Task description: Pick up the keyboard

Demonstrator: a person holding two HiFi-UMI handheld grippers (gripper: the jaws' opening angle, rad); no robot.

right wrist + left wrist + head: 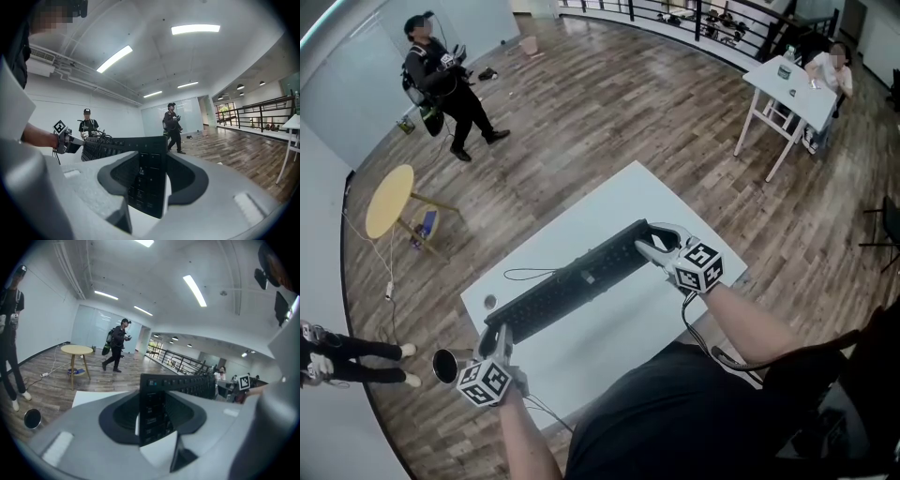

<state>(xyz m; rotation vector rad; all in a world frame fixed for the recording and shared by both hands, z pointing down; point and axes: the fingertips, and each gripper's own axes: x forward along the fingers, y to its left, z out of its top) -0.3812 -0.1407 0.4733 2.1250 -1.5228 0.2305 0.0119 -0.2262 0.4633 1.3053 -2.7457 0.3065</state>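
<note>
Lengthwise, keyboard (572, 282) bridges left claw (495, 336) and right claw (650, 246).

You wear a black top (675, 412). Your left claw (492, 339) and right claw (653, 244) are light grey, each with a white cube (698, 267) of black square markers. A thin black cable (701, 339) runs under your right forearm.

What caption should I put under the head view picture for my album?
The left gripper and right gripper clamp opposite ends of a black keyboard over a white table.
</note>
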